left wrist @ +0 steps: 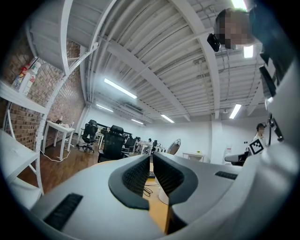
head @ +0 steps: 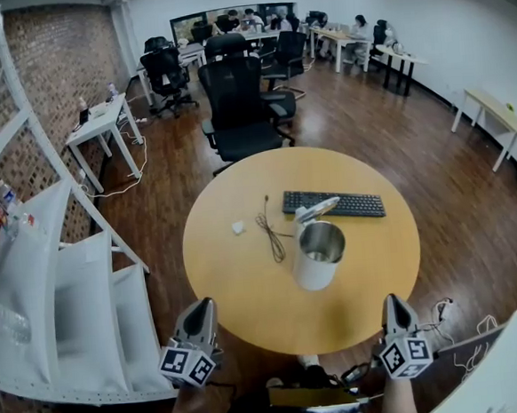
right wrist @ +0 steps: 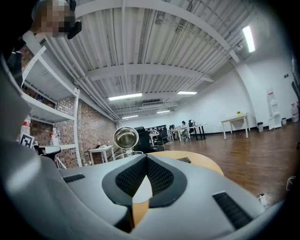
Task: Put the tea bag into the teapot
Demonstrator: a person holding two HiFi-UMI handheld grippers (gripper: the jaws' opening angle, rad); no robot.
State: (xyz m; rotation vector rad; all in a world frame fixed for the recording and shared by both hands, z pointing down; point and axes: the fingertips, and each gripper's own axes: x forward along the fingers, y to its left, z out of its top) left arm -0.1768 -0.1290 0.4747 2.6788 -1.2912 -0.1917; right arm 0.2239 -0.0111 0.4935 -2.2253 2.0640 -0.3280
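Tabletop first: the round wooden table (head: pixel 249 313) bears everything. A black keyboard (head: pixel 334 204) lies just behind the teapot (head: pixel 317 254), a steel pot standing upright near the table's middle with its hinged lid (head: pixel 317 210) tipped open. Both grippers hang at the table's near edge, well short of the teapot: the left gripper (head: pixel 204 303) off to its left, the right gripper (head: pixel 391 299) off to its right. A thin dark cable (head: pixel 270 230) trails just left of the teapot. Further left, beyond the cable, sits a small white object (head: pixel 238 228), probably the tea bag, though it is too small to tell.

It should be very light, soft and easily crushed. A gentle pinch at its top edge or string seems best.

The left gripper's jaws are drawn nearly together, leaving a thin slit with nothing in it. The right gripper's pads meet at their tips, also empty. Neither touches anything.
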